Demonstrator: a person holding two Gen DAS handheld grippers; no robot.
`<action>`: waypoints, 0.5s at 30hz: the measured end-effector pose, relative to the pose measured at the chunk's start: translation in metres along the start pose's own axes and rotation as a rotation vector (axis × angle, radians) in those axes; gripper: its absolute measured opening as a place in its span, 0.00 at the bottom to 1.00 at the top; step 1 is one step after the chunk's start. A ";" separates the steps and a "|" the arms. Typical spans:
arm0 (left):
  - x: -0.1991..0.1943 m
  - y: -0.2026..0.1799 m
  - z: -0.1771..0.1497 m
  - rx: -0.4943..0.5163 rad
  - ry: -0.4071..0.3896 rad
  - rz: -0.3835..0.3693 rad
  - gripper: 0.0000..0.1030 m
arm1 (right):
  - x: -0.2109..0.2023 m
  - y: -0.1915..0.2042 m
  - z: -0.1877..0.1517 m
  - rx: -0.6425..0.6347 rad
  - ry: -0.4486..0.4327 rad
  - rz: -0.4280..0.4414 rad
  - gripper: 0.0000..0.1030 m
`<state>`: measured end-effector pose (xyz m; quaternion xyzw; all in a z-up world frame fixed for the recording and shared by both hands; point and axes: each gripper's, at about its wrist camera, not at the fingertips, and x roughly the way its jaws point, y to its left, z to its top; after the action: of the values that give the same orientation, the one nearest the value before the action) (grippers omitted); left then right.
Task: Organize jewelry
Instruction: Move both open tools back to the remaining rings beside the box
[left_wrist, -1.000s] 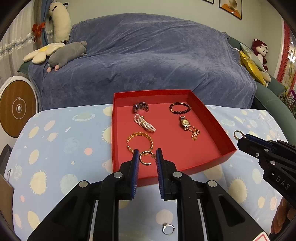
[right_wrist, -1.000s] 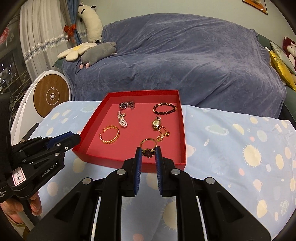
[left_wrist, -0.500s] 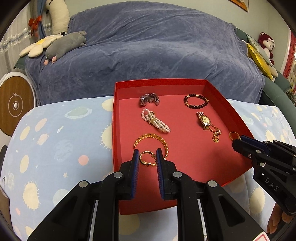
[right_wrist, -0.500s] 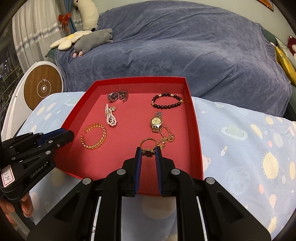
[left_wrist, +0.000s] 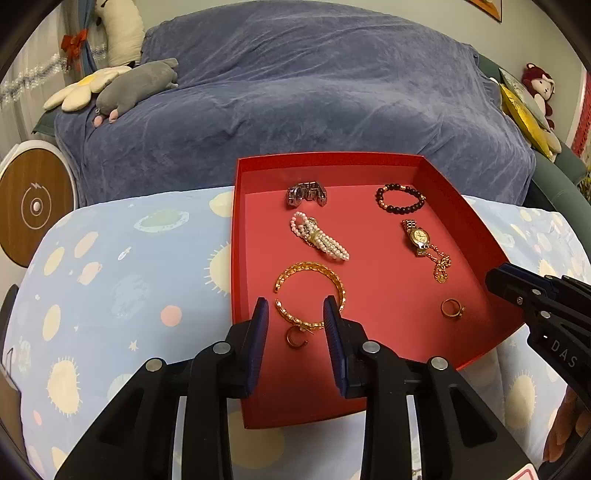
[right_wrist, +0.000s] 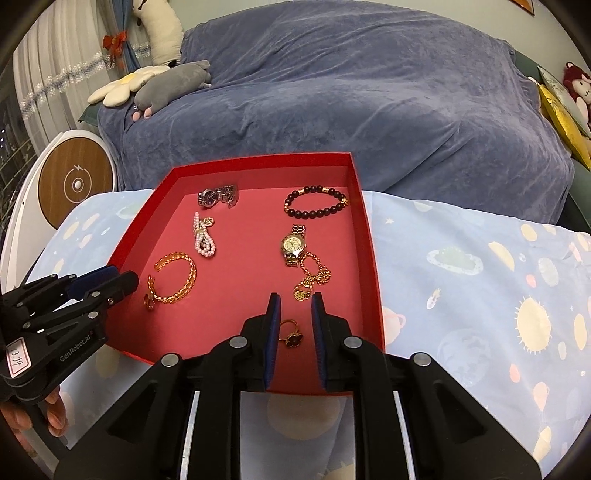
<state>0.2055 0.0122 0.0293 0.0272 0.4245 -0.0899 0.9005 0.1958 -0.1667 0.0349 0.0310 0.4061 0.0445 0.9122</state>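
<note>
Left wrist view: our left gripper (left_wrist: 295, 314) has its jaws opening; a small gold hoop (left_wrist: 295, 338) lies loose on the red tray (left_wrist: 461, 206) floor, lower centre. We should lift straight up, clear of the gold bangle (left_wrist: 310, 291).

Right wrist view: our right gripper (right_wrist: 295, 314) has its jaws opening, not touching the flower ring (right_wrist: 290, 334) between them. Same exit advised.
</note>
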 end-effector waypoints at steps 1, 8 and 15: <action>-0.003 -0.001 0.000 0.001 -0.002 0.003 0.32 | -0.005 0.000 0.000 0.002 -0.005 0.002 0.21; -0.041 -0.005 -0.015 -0.023 -0.029 -0.001 0.44 | -0.050 0.005 -0.019 0.038 -0.021 0.059 0.31; -0.069 -0.007 -0.038 -0.012 -0.044 0.028 0.45 | -0.076 0.026 -0.059 0.005 -0.003 0.079 0.31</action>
<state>0.1322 0.0193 0.0579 0.0259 0.4045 -0.0752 0.9111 0.1003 -0.1477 0.0541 0.0494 0.4035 0.0793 0.9102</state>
